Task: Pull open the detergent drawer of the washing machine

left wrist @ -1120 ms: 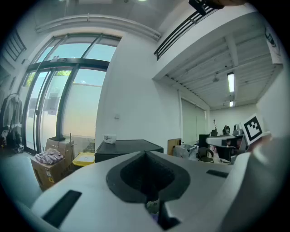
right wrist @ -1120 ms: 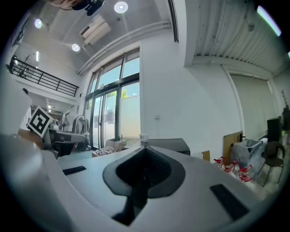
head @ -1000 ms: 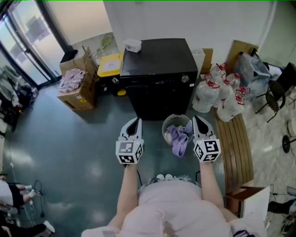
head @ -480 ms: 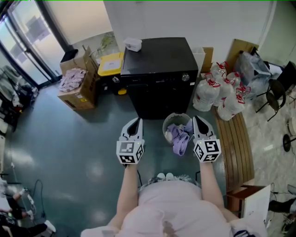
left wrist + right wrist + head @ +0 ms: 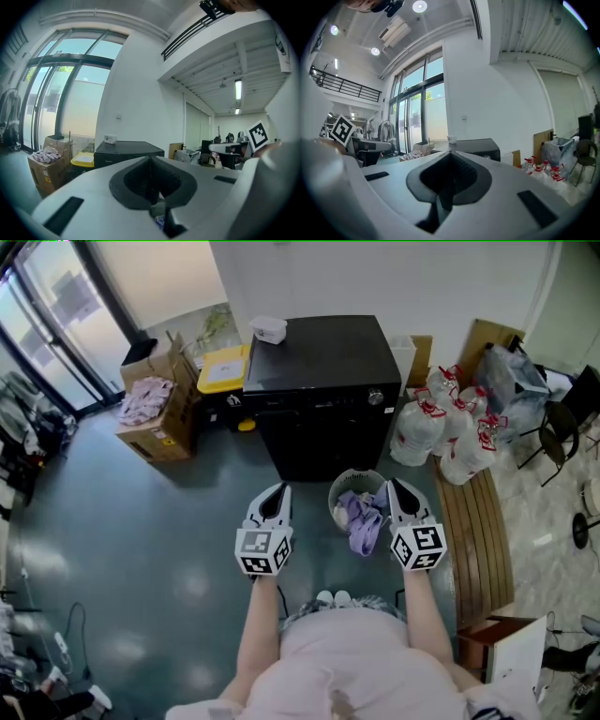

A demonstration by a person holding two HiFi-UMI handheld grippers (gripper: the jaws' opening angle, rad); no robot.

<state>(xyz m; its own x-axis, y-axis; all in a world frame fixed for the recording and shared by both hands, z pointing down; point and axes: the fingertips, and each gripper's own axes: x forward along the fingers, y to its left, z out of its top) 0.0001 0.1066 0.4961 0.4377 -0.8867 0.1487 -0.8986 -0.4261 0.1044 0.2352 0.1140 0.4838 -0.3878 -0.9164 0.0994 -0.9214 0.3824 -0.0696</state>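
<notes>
A black washing machine [image 5: 323, 390] stands against the back wall, its control strip with a silver knob [image 5: 376, 398] along the front top edge. The drawer front cannot be made out. In the head view my left gripper [image 5: 278, 489] and right gripper [image 5: 394, 486] hover side by side well short of the machine, both shut and holding nothing. The left gripper view shows the washing machine [image 5: 123, 152] far ahead over the closed jaws. In the right gripper view the washing machine [image 5: 476, 146] also sits beyond the closed jaws.
A laundry basket [image 5: 357, 505] with clothes stands on the floor between the grippers, in front of the machine. Cardboard boxes [image 5: 159, 409] and a yellow-lidded bin [image 5: 223, 371] are at left. White bags [image 5: 446, 432] and a wooden bench [image 5: 478, 540] are at right.
</notes>
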